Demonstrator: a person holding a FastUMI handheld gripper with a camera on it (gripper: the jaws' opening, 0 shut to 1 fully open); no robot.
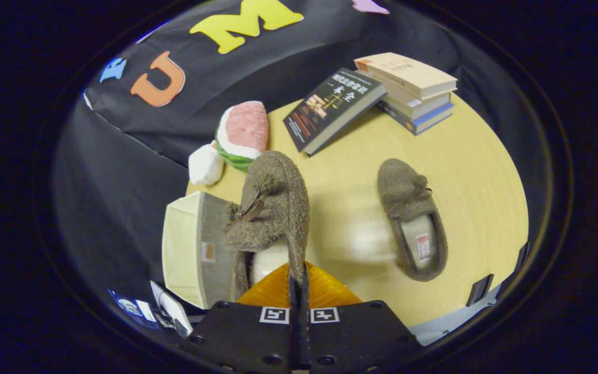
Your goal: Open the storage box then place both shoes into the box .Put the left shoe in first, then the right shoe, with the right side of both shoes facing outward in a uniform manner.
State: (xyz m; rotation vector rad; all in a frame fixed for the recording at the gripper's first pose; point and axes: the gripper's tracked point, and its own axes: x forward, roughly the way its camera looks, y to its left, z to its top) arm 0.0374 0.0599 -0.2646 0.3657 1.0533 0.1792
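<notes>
While the gripper (297, 283) has its fingers pressed nearly together on the heel rim of a fuzzy brown slipper with a small bow (270, 208), that shoe hangs lifted off the round pale wooden table (475, 171), toe pointing away from the fingers. Just beside it sits the cream fabric storage box (190, 244), open at the top with its grey lining showing, and the held slipper overlaps the box's near wall. A second matching brown slipper (412, 218) lies flat on the table, well apart, its pale insole facing up. Beyond them are a plush watermelon slice (242, 132), a black-covered book (330, 106) leaning on a stack of books (413, 88).

To my eye the box-opening is finished and the first shoe is being carried in. Whether this is the left shoe I cannot tell. Next, it needs shifting over the opening and lowering inside, turned so its right side faces outward, before the grip loosens.
</notes>
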